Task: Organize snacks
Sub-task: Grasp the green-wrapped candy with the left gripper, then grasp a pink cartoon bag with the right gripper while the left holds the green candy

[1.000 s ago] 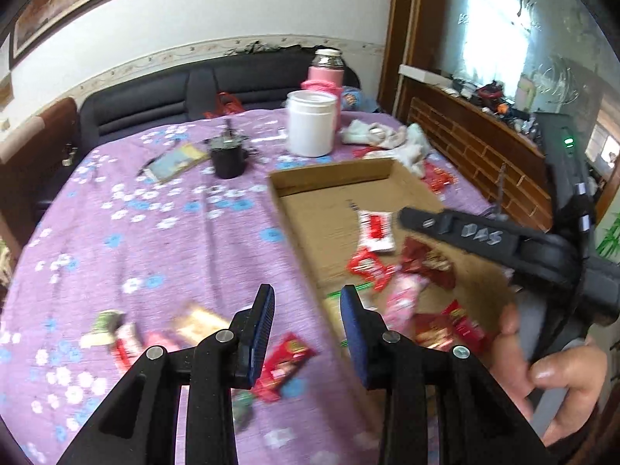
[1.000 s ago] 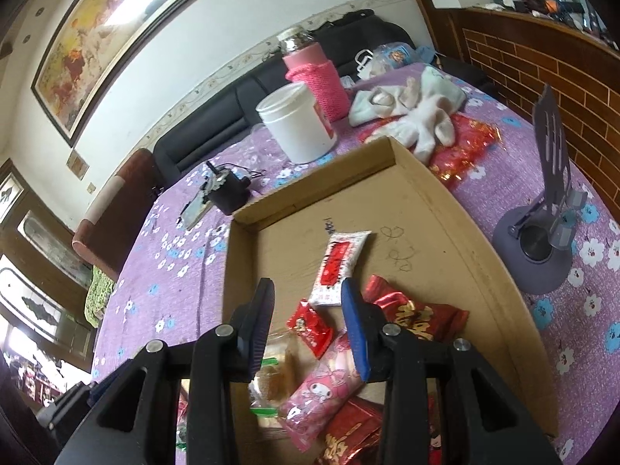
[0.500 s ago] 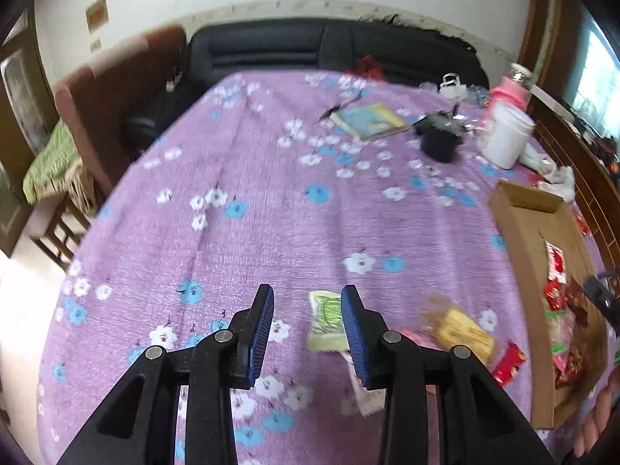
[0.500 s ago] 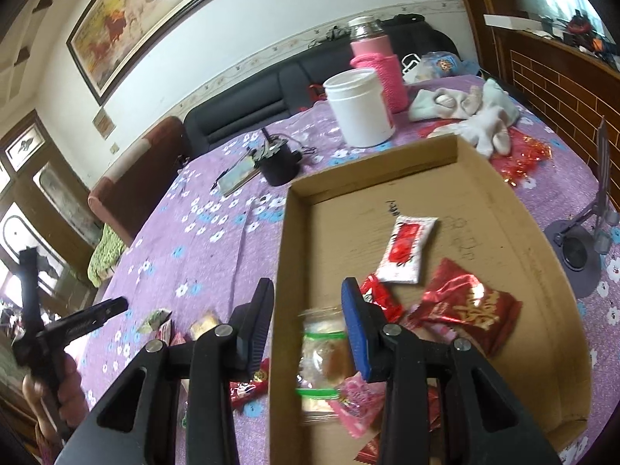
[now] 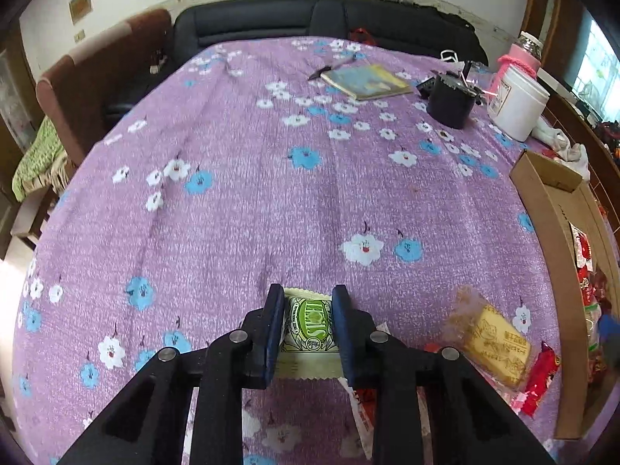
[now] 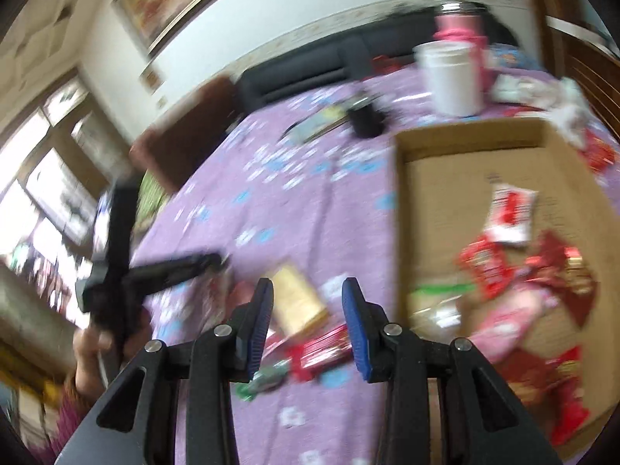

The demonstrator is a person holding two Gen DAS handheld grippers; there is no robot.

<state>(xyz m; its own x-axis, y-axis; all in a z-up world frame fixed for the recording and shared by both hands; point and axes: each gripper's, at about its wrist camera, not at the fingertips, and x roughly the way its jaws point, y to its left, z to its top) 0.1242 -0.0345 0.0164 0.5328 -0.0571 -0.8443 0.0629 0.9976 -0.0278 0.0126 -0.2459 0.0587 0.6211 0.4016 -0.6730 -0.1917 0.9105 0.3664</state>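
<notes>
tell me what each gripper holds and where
The left gripper has just closed on the green packet, pinched across its two side edges. The right gripper holds nothing.

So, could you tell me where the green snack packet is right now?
In the left wrist view, the green snack packet lies on the purple tablecloth, pinched by the left gripper, left of the yellow snack.
</notes>
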